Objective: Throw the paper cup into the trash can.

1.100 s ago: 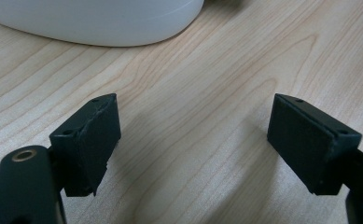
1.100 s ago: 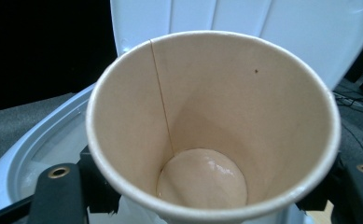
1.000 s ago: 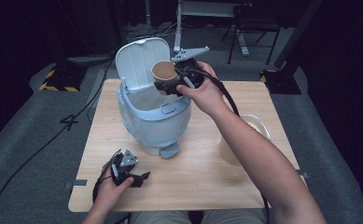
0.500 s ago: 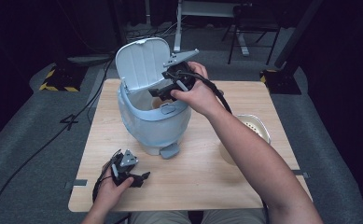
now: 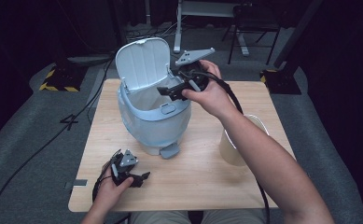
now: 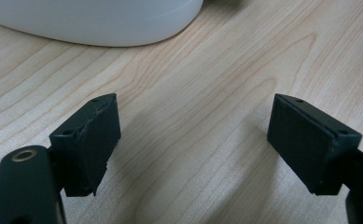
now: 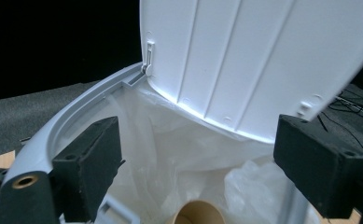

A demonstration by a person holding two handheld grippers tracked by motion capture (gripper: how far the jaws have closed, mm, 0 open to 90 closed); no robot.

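Note:
A pale blue bin [image 5: 156, 123] stands on the wooden table [image 5: 202, 177] with its white lid [image 5: 143, 63] raised. My right gripper [image 5: 166, 92] hovers over the bin's mouth, open and empty. In the right gripper view a brown paper cup [image 7: 198, 213] lies inside the bin on the clear liner bag [image 7: 170, 154], below the open right gripper [image 7: 195, 168]. My left gripper [image 5: 142, 177] rests low at the table's front left, open. In the left gripper view the left gripper [image 6: 193, 140] has bare wood between its jaws, and the bin's base [image 6: 100, 21] lies ahead.
A beige cup [image 5: 233, 144] stands on the table to the right of the bin, partly behind my right forearm. The bin's grey foot pedal [image 5: 169, 150] sticks out toward me. Cables trail off the table's left and right sides onto the grey floor.
The right gripper carried the brown cup over the bin, opened and let it drop inside. The left gripper has stayed put.

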